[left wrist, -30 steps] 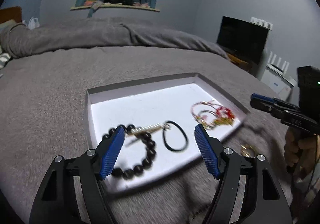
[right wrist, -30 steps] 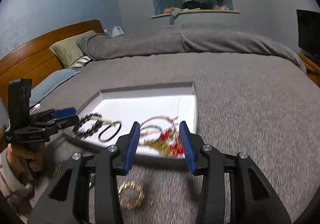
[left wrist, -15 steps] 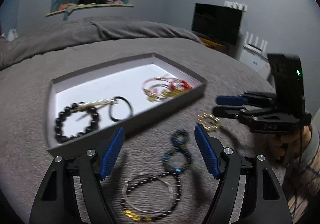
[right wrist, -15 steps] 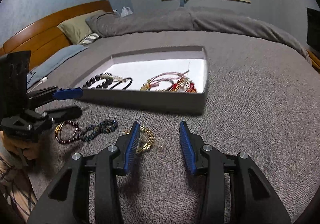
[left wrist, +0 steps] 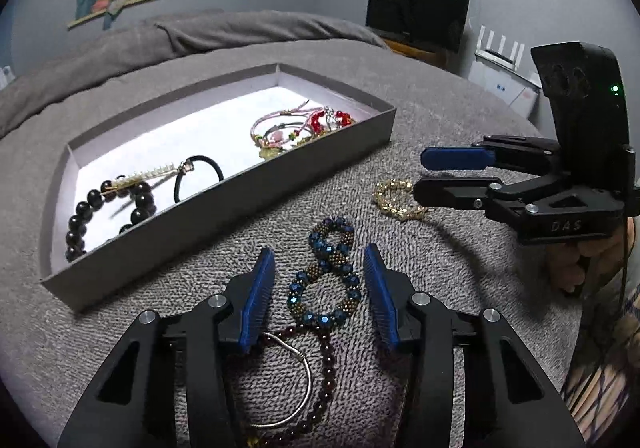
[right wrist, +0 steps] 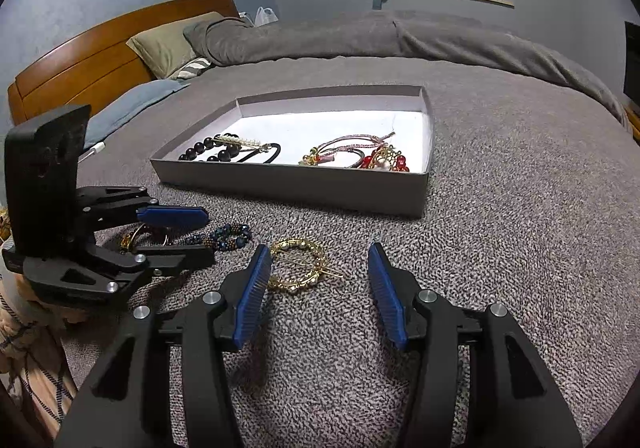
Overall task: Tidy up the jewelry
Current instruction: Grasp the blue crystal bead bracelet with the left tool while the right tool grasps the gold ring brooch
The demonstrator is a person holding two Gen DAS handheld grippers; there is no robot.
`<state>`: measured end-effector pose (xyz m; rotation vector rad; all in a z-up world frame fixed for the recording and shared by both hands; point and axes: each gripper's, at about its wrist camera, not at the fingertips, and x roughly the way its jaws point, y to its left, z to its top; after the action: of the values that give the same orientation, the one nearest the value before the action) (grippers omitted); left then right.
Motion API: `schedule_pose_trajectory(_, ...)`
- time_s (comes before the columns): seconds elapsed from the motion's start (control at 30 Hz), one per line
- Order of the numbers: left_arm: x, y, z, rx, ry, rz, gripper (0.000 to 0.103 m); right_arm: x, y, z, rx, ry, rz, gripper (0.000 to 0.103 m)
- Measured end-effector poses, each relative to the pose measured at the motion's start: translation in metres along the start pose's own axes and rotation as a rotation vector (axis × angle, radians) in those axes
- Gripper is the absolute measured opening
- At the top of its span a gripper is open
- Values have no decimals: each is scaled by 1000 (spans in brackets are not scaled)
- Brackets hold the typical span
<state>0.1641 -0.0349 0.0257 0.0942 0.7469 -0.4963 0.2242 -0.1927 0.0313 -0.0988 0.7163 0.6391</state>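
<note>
Both left fingers flank blue bracelet, untouched.

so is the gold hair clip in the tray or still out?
Out. The gold hair clip lies on the blanket, in front of the tray.

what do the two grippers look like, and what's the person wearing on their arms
Both the left gripper and the right gripper are matte black plastic frames with silver screw heads and two fingers lined with ribbed blue pads. Each carries a tall black block; the right one shows a green light, embossed letters "DAS" and a thin black cable. Both sleeves are dark-lined plaid.
</note>
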Motion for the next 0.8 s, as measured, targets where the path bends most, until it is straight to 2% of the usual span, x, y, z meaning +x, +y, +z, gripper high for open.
schedule_pose_trajectory(0.1,2,1,0,-11,8,2,48,-1,1,-1,1,-1,4,57)
schedule_pose_trajectory(0.37,12,1,0,-5,49,4,47,2,7,-3,-24,22,16,58)
schedule_pose_trajectory(0.5,11,-3,0,17,49,0,20,9,12,-4,-50,55,13,64)
schedule_pose_trajectory(0.6,12,-4,1,17,43,10,11,12,17,-6,-75,65,5,65)
schedule_pose_trajectory(0.8,-3,-2,5,-17,-20,11,8,21,22,-8,-97,98,-27,66)
